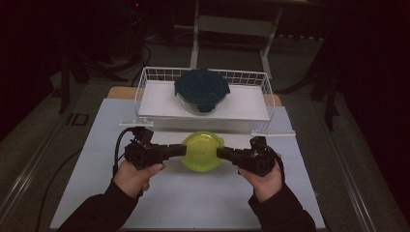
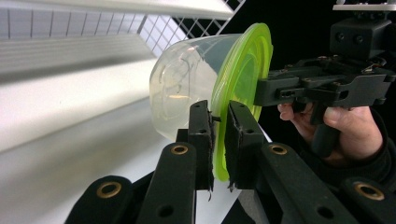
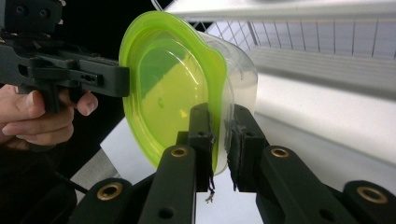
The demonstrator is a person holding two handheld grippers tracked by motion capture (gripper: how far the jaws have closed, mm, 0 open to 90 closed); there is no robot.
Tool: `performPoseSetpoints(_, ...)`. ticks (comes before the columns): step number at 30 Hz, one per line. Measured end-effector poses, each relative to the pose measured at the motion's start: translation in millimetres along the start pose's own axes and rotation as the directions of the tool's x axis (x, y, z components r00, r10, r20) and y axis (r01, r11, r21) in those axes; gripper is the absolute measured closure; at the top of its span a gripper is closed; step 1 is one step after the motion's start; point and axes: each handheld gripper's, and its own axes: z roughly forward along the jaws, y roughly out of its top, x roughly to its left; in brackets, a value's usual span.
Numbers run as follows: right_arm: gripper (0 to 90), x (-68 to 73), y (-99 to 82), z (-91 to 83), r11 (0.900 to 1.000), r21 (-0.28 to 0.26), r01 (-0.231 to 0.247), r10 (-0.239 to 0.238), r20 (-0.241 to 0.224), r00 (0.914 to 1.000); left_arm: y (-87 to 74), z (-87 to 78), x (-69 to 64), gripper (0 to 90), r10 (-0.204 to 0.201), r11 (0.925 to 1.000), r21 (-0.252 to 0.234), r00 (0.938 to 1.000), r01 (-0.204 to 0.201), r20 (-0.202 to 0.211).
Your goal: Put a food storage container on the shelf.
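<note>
Both sets of jaws are clamped narrow on the rim of the green-lidded container (image 1: 202,151), left gripper (image 1: 180,150) on its left edge, right gripper (image 1: 220,153) on its right. It hangs between them above the white desk (image 1: 193,203), just near of the wire basket (image 1: 145,84) holding a dark-lidded bowl (image 1: 202,89).
</note>
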Motion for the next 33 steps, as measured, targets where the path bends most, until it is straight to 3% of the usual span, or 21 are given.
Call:
performPoseSetpoints(13, 80.7, 9.7, 32.6, -11.4, 0.9974, -0.065, 0.031, -0.031, 0.003, 0.9995, 31.9, -11.4, -9.5, 81.1, 0.019, 0.9989, -0.043, 0.9997, -0.018, 0.015)
performPoseSetpoints(33, 80.7, 13.0, 90.1, -22.8, 0.9848, -0.161, 0.067, -0.063, 0.03, 0.9976, 94.5, -18.6, -22.7, 81.2, 0.055, 0.994, -0.095, 0.9984, -0.056, -0.013)
